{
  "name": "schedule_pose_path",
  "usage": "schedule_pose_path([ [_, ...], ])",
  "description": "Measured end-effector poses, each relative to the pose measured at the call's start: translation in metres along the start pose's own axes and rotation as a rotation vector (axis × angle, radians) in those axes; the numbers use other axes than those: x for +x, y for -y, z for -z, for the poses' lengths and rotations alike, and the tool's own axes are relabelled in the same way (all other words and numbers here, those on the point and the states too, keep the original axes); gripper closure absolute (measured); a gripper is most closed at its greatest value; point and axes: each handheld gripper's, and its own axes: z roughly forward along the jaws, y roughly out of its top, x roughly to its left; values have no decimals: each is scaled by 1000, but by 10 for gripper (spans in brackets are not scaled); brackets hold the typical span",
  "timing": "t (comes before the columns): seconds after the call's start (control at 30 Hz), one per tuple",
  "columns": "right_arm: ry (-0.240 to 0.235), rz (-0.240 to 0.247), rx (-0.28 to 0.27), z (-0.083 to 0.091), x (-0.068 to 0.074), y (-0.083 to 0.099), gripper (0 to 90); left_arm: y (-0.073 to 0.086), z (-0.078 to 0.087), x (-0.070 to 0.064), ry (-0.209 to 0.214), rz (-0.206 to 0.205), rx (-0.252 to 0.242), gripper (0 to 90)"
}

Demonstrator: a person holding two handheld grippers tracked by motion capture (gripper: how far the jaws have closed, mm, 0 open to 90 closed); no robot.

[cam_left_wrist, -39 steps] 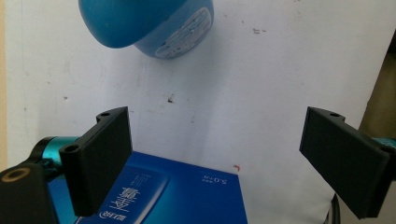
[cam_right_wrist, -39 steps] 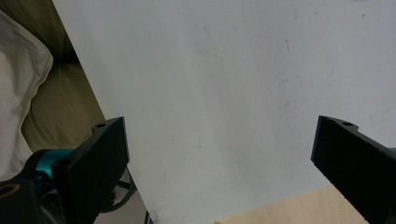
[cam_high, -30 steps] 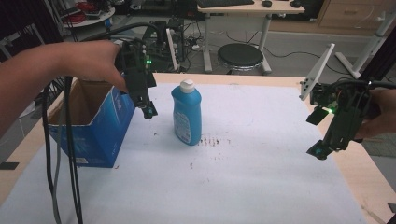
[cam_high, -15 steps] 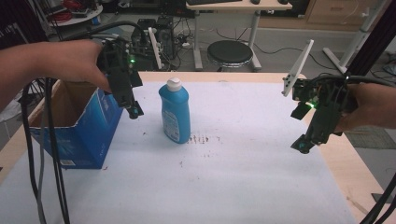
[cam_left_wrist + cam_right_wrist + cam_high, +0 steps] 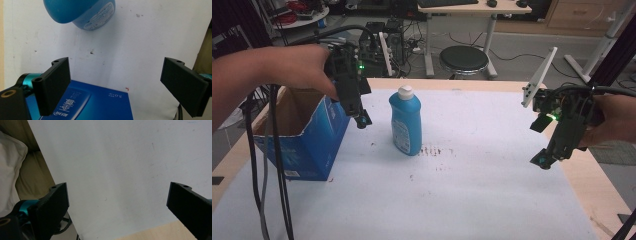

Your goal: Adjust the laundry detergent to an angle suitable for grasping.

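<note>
A blue bottle [image 5: 406, 123] with a white cap stands upright on the white table cover [image 5: 472, 190], left of centre. My left gripper [image 5: 361, 120] hangs open just left of it, over the right rim of an open blue cardboard box [image 5: 314, 145]. In the left gripper view the bottle [image 5: 80, 12] lies ahead of the wide-apart jaws, with the box top [image 5: 100, 105] below them. My right gripper [image 5: 543, 161] hovers open near the table's right edge, far from the bottle. Its own view has bare white cover [image 5: 120, 170] between the jaws.
Black cables [image 5: 267, 165] trail from the left gripper down past the box. A faint reddish stain [image 5: 434, 150] marks the cover beside the bottle. The wooden table edge [image 5: 592, 190] runs along the right. A stool [image 5: 463, 59] and desks stand behind the table.
Both hands and the scene have drifted slightly; the left gripper stays beside the bottle over the box rim, and the right gripper stays low at the right edge, both open throughout.
</note>
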Motion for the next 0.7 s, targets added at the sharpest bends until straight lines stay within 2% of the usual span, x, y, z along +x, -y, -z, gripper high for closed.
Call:
schedule_pose_path([
  [0.1,1,0,0,0,-1,0,32,0,0,0,-1,-4,2,93],
  [0.2,19,-1,6,-2,0,-3,32,1,0,0,0,-4,7,93],
  [0.23,40,-20,-11,-3,-1,-3,32,1,0,0,-2,-5,6,93],
  [0.27,40,-20,-11,-3,-1,-3,32,1,0,0,-2,-6,6,93],
  [0.3,59,-44,-41,-4,-1,-3,32,1,0,0,-1,-8,6,93],
  [0.4,76,-66,-66,-6,-1,-3,32,2,-1,0,4,-4,11,93],
  [0.43,81,-70,-91,-10,-1,-3,32,3,-1,0,4,-2,12,93],
  [0.5,85,-73,-100,-12,-1,-3,32,4,-2,1,4,-7,21,93],
  [0.67,98,-91,-195,-19,-4,-4,32,4,-4,3,8,-7,18,93],
  [0.7,98,-91,-195,-19,-4,-4,32,4,-4,3,11,-4,18,93],
])
